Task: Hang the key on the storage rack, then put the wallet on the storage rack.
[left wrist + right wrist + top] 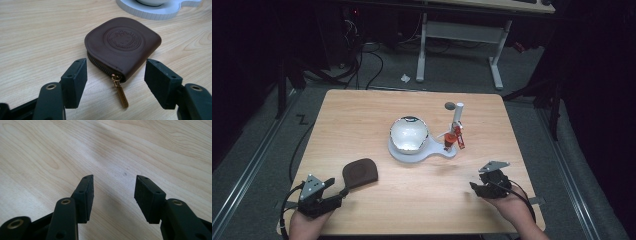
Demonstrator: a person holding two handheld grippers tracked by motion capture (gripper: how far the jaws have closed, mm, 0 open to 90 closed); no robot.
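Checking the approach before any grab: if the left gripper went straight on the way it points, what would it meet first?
Most likely the brown zip pouch, lying just ahead of the left gripper, whose jaws stand open; its zipper pull comes first.

Pouch [122, 46]: dark brown, embossed round emblem on top, brass-coloured zip and pull tab. Table [362, 115]: light wood grain. Beyond the pouch, bowl [409, 133]: white, glossy, on a pale grey-white tray [432, 152]. Right of the bowl, a small item [454, 138]: red-orange, possibly with white parts. Both grippers [115, 81] [113, 197]: black.
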